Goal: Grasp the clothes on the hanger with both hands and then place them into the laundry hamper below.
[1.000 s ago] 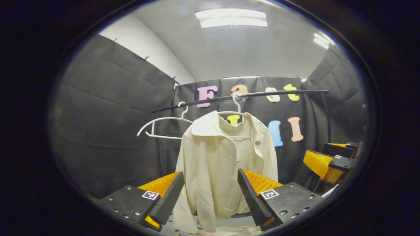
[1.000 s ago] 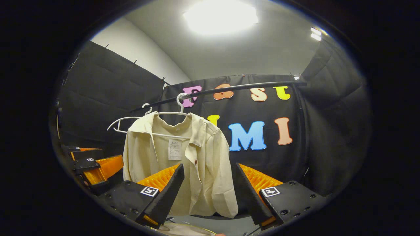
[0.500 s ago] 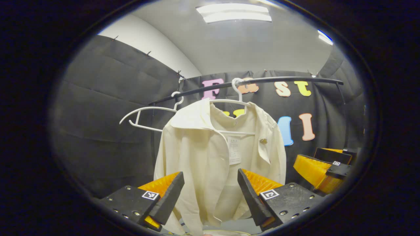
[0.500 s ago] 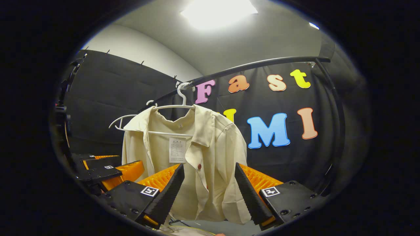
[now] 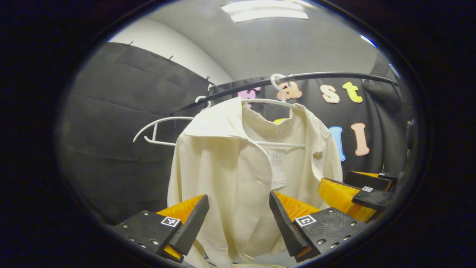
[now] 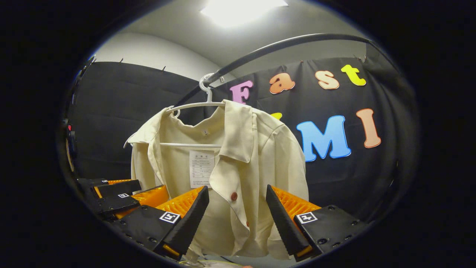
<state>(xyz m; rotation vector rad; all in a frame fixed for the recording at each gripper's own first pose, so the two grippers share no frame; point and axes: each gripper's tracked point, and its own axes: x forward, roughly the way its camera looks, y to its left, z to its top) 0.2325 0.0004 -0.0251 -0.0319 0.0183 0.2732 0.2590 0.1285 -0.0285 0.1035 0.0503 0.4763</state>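
Note:
A cream shirt (image 5: 230,167) (image 6: 260,156) hangs open-fronted on a white hanger (image 5: 277,101) (image 6: 200,106) hooked over a black rail (image 5: 334,76) (image 6: 282,44). My left gripper (image 5: 238,219) is open just short of the shirt's left front panel. My right gripper (image 6: 236,219) is open too, facing the right front panel near a red button (image 6: 233,196). Each gripper appears in the other's view: the right one (image 5: 353,195) at the shirt's right side, the left one (image 6: 119,199) at its left side. A pale sliver at the bottom edge may be the hamper; I cannot tell.
A second, bare white hanger (image 5: 156,128) hangs on the rail to the left of the shirt. Black cloth walls close in behind and on both sides. The rail's upright post (image 6: 375,63) stands at the far right.
Both grippers have moved closer to the shirt and a little upward, so the shirt looms larger. Both stay open; the shirt still hangs on its hanger.

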